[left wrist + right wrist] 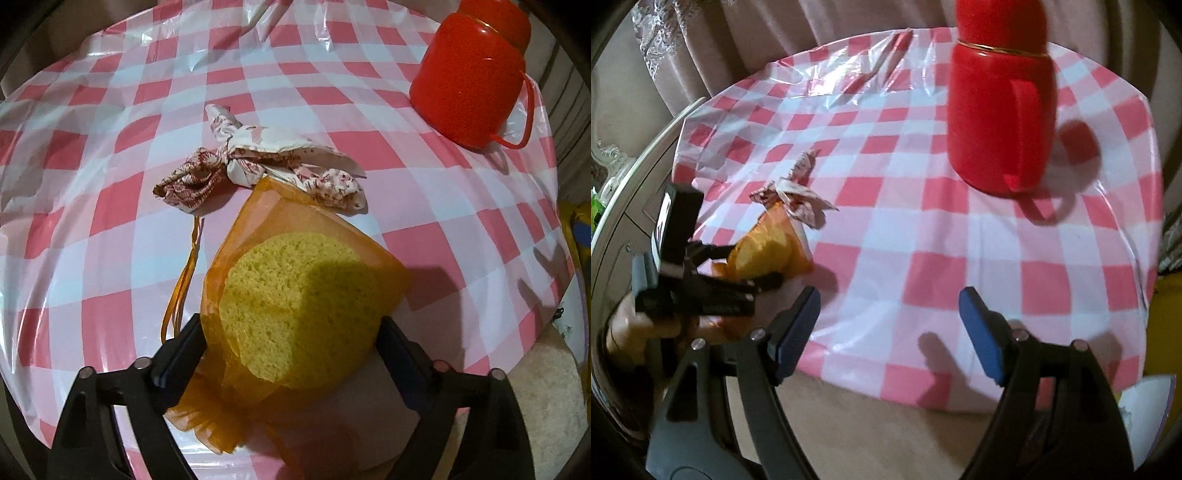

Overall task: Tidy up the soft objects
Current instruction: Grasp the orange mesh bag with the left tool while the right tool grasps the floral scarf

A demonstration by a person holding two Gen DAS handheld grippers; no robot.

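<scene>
Left gripper [291,347] clamps sponge [295,310] (right gripper [888,328] agape)

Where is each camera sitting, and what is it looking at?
Left wrist: sits on the left hand-held gripper, looking along its fingers at the yellow sponge in the orange mesh bag it grips.
Right wrist: sits on the right hand-held gripper, open over the checked tablecloth; a bit of the person's hand shows.
Both see the sponge bag, patterned cloth and red jug.
</scene>
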